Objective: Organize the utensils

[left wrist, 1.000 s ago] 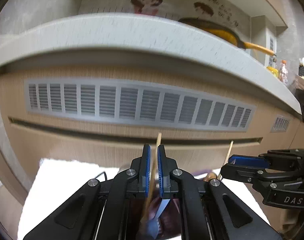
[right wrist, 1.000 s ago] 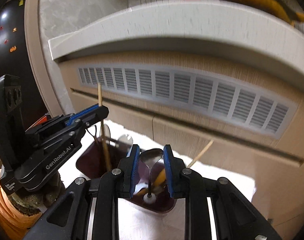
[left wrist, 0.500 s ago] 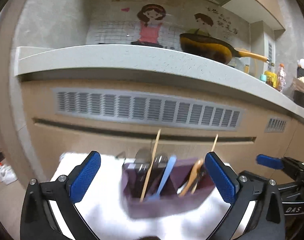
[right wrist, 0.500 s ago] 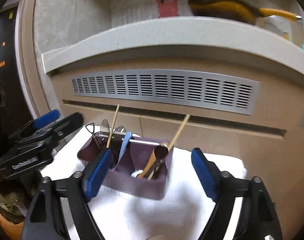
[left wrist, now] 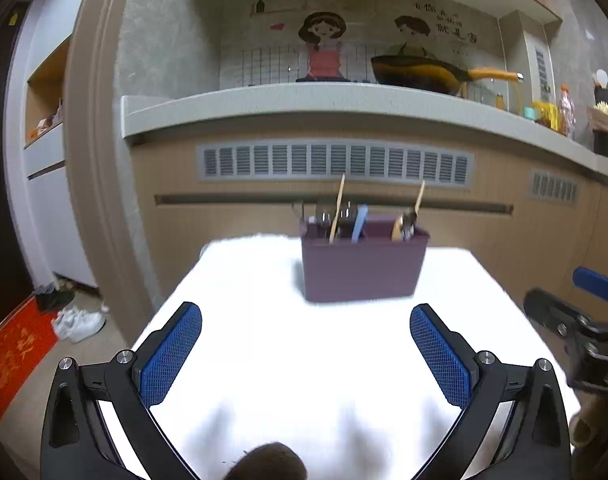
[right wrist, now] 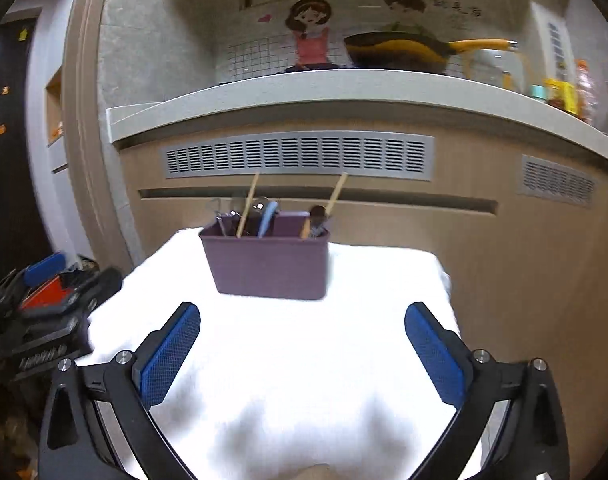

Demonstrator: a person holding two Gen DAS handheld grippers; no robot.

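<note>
A purple utensil caddy (left wrist: pixel 364 268) (right wrist: pixel 270 264) stands at the far side of a white towel-covered table (left wrist: pixel 244 280). Upright in it are two wooden chopsticks (left wrist: pixel 337 208) (right wrist: pixel 336 192), a blue-handled utensil (left wrist: pixel 359 222) (right wrist: pixel 267 218), a wooden spoon (left wrist: pixel 398 228) and several metal pieces. My left gripper (left wrist: pixel 306 356) hovers over the towel well short of the caddy, open and empty. My right gripper (right wrist: pixel 302 354) is equally far back, its jaws opening wide with nothing between them. Each gripper shows at the edge of the other's view.
Behind the table runs a wood cabinet front with grey vent grilles (left wrist: pixel 336 162) under a grey counter (left wrist: pixel 304 100) bearing a yellow-handled pan (left wrist: pixel 420 74). White shoes (left wrist: pixel 78 322) and a red mat (left wrist: pixel 12 356) lie on the floor at left.
Both grippers drew back from the caddy toward the table's near side. Both jaws went from nearly shut around utensils in the caddy to wide open, leaving the utensils standing inside.
</note>
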